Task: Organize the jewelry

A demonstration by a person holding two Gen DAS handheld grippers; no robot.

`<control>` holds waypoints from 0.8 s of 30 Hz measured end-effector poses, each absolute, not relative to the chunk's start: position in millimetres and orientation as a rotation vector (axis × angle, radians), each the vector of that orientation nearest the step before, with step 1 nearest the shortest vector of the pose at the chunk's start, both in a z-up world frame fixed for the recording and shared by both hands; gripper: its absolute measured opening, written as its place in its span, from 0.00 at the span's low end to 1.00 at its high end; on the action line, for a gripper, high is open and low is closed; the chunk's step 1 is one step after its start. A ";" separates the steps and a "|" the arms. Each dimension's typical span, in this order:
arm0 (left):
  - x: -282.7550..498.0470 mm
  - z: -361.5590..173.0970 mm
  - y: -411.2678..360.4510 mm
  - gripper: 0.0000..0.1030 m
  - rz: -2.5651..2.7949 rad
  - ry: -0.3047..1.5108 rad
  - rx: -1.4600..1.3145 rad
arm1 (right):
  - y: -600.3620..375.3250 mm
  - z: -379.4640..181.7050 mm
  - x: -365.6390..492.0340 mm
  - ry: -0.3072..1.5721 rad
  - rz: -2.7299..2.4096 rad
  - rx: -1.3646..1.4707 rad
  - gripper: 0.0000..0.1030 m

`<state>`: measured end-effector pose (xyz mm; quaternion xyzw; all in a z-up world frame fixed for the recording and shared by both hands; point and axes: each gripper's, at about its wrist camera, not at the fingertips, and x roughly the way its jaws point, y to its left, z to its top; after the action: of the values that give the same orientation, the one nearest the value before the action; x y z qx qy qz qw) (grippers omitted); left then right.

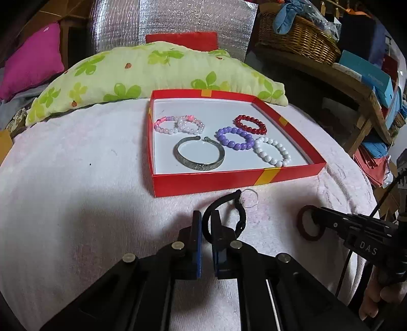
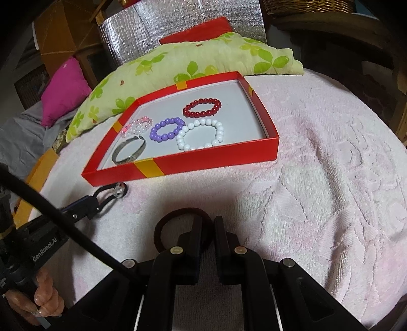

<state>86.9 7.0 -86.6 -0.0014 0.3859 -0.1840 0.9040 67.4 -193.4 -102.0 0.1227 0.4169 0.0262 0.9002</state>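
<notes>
Jewelry is seen in two places: loose pieces on the soft pink-white blanket (image 2: 318,178) nearest the cameras, and a set of bracelets in the red box (image 1: 203,182) beyond. Closest in the left wrist view, a black cord hair tie (image 1: 240,219) with a small clear ring (image 1: 249,196) at its far end is pinched between the nearly closed jaws of the left gripper (image 1: 206,224); the cord is looped around the right finger and the rest lies on the plush, embossed blanket. In the right wrist view, a dark maroon elastic ring (image 2: 162,226) is pinched by the right gripper (image 2: 209,226), whose jaws are drawn close together on the ring's right arc.

Just behind both pieces, the shallow square cardboard box is found, with glossy red walls, yellow tape strips and a plain white floor. Near its front wall a flat, open-ended silver metal cuff (image 1: 199,155) is laid, with a ring of smooth white round beads (image 1: 272,150) to its right. Between and slightly behind them a ring of matte purple beads (image 1: 235,138) is set, touching the white one. Farther back, a ring of shiny dark red beads (image 1: 250,124) is placed at the right, and two overlapping pale pink and pearly bead bracelets (image 1: 179,124) at the left.

Behind the box, a crinkled green pillow (image 1: 152,73) with a leaf print is lying across the bed; a magenta cushion (image 1: 30,63) is seen at the far left, a woven wicker basket (image 1: 297,38) on a wooden shelf at the far right, and a quilted silver foil sheet (image 1: 173,17) at the back.
</notes>
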 end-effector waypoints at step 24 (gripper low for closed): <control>74.2 -74.4 16.2 0.06 -0.370 0.754 -0.012 | -190.0 -101.4 66.3 0.851 0.073 0.263 0.09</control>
<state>74.2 16.2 -74.4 -0.0057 0.3659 -0.1795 0.9132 66.3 -190.0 -101.4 0.1272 0.4114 0.0354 0.9019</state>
